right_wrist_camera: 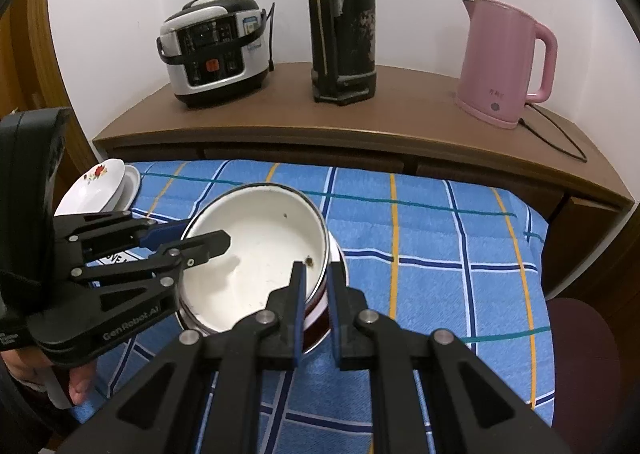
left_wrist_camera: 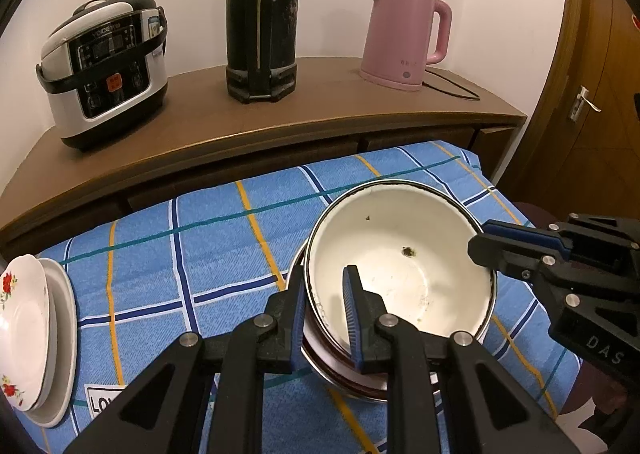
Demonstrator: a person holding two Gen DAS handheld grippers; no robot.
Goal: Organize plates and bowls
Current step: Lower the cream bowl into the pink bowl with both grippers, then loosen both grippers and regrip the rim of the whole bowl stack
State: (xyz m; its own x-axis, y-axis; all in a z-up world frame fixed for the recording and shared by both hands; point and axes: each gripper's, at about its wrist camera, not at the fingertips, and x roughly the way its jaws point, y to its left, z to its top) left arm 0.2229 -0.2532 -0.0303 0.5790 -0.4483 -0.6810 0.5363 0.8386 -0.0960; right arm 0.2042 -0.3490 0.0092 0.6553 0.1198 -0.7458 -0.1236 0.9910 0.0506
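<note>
Bowls sit stacked on our blue checked cloth (left_wrist_camera: pixel 208 238): we pinch the white enamel bowl (left_wrist_camera: pixel 400 266) by opposite rim walls, left gripper (left_wrist_camera: pixel 326 306) one side, right gripper (right_wrist_camera: pixel 318 306) the other. Flowered plates (left_wrist_camera: pixel 24 330) lie stacked at the cloth's left edge.

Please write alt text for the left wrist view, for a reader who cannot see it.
The left hand-held gripper straddles the near rim of a white enamel bowl stacked on other bowls on a blue checked cloth. The right hand-held gripper meets the far rim.
</note>
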